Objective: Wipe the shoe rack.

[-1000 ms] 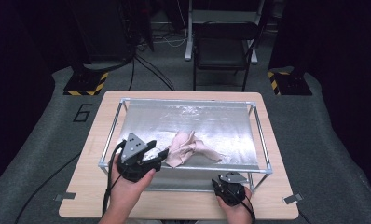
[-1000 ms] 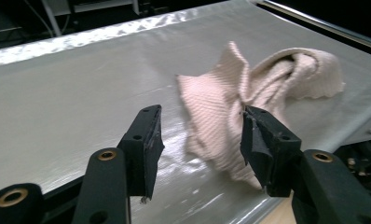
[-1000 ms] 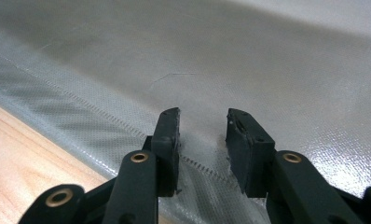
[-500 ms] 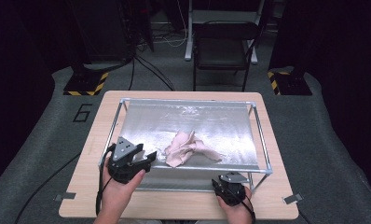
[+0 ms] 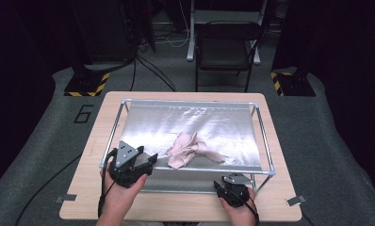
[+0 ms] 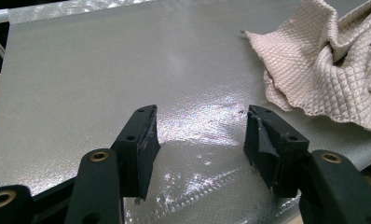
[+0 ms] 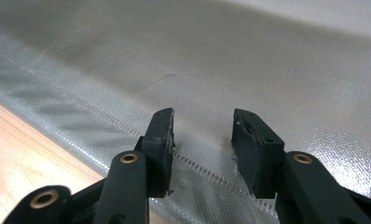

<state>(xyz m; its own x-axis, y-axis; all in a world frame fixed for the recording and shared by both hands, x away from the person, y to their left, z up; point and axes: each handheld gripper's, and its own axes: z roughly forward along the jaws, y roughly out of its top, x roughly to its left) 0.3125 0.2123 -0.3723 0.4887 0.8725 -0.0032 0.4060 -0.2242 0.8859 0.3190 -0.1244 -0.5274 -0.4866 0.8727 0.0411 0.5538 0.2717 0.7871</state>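
A crumpled pale pink quilted cloth (image 5: 190,149) lies on the silver mat (image 5: 185,123) inside a metal frame; in the left gripper view the cloth (image 6: 323,70) sits at the upper right. My left gripper (image 5: 145,162) is held at the mat's front left, just left of the cloth, open with nothing between its jaws (image 6: 200,135). My right gripper (image 5: 232,184) rests low at the table's front edge, right of centre, open over the mat's front hem (image 7: 202,140) and empty.
The metal frame (image 5: 265,146) rims the mat on the wooden table (image 5: 101,136). A black chair (image 5: 225,52) stands behind the table. Yellow-black striped bases (image 5: 84,87) sit on the grey floor, and cables trail at the left.
My left gripper has drawn back to the left and toward the front, away from the cloth. The cloth and my right gripper have stayed in place.
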